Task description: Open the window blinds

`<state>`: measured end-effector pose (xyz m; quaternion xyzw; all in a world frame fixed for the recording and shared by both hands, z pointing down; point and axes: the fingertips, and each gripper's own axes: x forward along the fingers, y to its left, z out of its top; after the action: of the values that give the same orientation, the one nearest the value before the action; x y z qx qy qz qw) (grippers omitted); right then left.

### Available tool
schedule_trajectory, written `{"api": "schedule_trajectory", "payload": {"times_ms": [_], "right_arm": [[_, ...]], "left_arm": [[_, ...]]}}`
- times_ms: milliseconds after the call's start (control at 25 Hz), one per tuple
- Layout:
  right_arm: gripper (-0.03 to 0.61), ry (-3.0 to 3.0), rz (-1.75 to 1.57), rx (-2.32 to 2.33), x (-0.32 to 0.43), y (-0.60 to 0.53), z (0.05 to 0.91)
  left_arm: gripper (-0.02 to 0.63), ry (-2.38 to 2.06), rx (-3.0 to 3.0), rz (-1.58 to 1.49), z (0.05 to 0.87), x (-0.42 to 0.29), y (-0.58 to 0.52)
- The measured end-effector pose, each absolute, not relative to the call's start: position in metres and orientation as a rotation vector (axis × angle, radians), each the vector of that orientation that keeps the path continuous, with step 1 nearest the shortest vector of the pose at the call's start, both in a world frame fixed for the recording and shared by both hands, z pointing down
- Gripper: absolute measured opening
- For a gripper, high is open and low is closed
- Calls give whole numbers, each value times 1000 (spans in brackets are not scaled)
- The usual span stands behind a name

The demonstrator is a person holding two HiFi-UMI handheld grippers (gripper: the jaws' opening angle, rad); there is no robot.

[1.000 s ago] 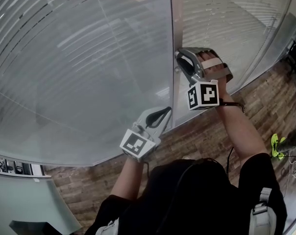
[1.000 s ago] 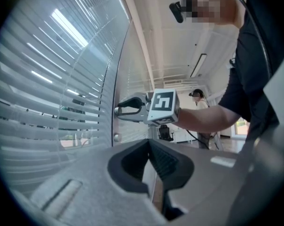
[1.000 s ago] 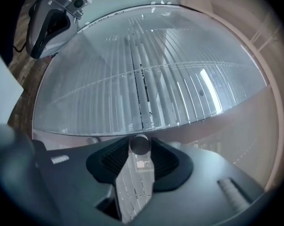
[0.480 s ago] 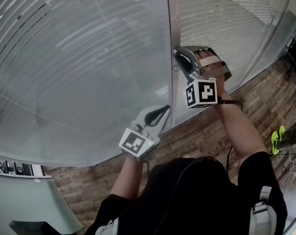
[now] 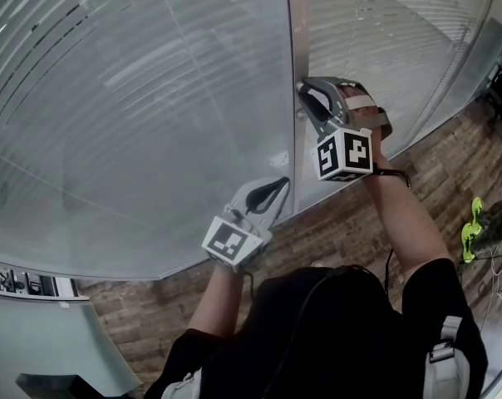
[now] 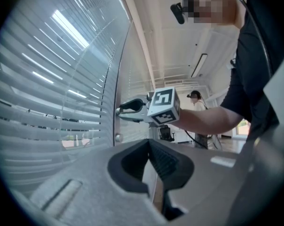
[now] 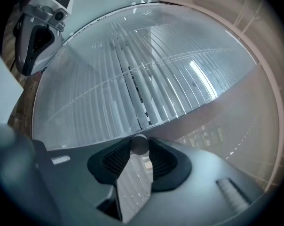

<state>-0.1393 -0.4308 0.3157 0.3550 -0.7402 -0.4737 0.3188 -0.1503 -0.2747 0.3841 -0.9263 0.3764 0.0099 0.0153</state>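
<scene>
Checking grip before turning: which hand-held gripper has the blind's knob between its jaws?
The right hand-held gripper: its jaws clamp the round knob. The left hand-held gripper, lower down, holds nothing.

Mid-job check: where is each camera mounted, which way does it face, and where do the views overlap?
Head view: on the person's head, looking steeply down at the blinds; shows both forearms, torso, left gripper, right gripper.
Left gripper view: on the left gripper, looking along the blinds; shows its own jaws and the right gripper.
Right gripper view: on the right gripper, facing the blinds; its jaws clamp the knob.
Shared: each gripper view sees the other gripper.
</scene>
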Motion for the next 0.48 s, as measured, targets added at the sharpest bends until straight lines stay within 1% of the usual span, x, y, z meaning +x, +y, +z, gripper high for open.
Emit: {"api": "schedule_trajectory", "payload": {"times_ms": [280,480], "right_arm": [[127,-2106,-1092,993,-138,-431,312],[127,-2307,-868,1079,-134,-431,308]], "left_arm": [[5,1169,-2883,28,385,-150,-275],[5,1163,-2884,35,384,-148,-275]]}}
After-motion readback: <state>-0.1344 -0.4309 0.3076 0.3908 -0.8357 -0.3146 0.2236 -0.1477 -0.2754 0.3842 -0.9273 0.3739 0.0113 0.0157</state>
